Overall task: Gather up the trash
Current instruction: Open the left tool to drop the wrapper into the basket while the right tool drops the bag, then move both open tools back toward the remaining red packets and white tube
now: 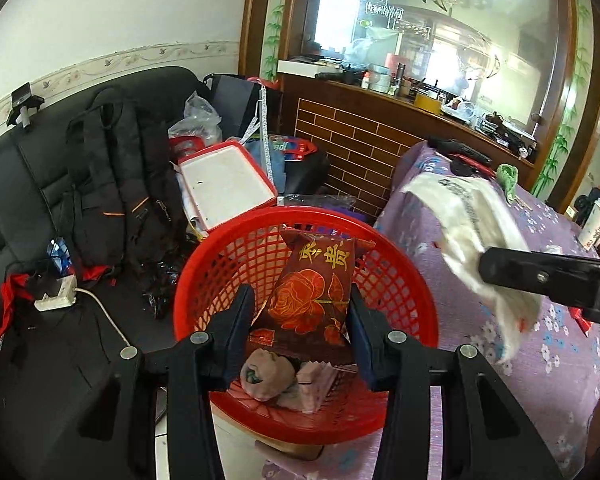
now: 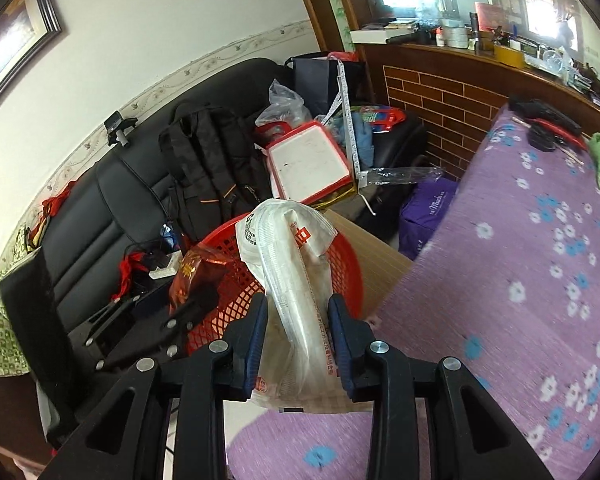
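The white wrapper (image 1: 476, 240) is smeared with motion in the left view, its print unreadable. The right tongs (image 1: 500, 268) enter from the picture's right edge, mostly cut off. In the basket (image 1: 204, 280), the red packet (image 1: 316, 292) and left tongs (image 1: 302, 332) cover much of the crumpled scraps (image 1: 268, 372) below; what those are, can't tell. In the right view the wrapper (image 2: 288, 280) hides the basket's (image 2: 220, 300) inside, and the table (image 2: 520, 260) blurs and runs off the frame. Counter clutter (image 2: 500, 40) too small to name.
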The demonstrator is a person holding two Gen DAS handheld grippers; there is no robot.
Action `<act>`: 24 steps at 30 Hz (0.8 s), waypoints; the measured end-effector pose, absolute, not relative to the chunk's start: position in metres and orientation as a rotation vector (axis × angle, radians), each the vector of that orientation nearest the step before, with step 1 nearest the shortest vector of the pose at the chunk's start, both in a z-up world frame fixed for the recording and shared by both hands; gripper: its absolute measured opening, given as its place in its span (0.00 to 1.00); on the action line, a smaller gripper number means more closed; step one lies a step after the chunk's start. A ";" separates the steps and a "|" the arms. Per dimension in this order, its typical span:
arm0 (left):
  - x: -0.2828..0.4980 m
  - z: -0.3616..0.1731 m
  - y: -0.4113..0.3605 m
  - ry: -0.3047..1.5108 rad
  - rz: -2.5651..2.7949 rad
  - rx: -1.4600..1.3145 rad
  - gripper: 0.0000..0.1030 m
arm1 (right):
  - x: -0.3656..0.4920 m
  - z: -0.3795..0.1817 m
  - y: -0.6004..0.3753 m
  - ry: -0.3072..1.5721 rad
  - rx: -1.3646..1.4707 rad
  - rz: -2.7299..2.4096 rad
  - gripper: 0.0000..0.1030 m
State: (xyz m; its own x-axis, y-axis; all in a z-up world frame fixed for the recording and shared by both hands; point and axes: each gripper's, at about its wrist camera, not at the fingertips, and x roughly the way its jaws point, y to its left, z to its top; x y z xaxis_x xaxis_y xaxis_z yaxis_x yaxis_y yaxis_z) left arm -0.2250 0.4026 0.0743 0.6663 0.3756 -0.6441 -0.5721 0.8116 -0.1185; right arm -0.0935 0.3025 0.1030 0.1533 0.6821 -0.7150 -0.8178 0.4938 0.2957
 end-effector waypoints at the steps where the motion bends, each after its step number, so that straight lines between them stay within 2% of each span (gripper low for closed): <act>1: -0.225 0.074 0.404 0.644 0.547 -0.325 0.43 | -0.092 0.101 0.308 0.927 -0.174 1.080 0.36; 4: -0.225 0.072 0.407 0.637 0.546 -0.336 0.45 | -0.086 0.094 0.318 0.937 -0.161 1.073 0.42; 6: -0.226 0.074 0.407 0.627 0.550 -0.349 0.59 | -0.083 0.093 0.320 0.941 -0.144 1.085 0.43; 9: -0.227 0.077 0.406 0.610 0.546 -0.348 0.66 | -0.082 0.095 0.313 0.925 -0.143 1.088 0.43; 24: -0.204 0.088 0.346 0.625 0.443 -0.291 0.67 | -0.064 0.091 0.200 0.950 -0.056 0.980 0.43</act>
State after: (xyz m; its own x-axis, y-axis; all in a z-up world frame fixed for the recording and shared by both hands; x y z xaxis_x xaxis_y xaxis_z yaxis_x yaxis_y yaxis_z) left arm -0.2041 0.3463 0.0883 0.7229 0.3089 -0.6180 -0.4809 0.8672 -0.1290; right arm -0.0643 0.1999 0.0908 0.2044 0.6798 -0.7044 -0.7251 0.5885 0.3576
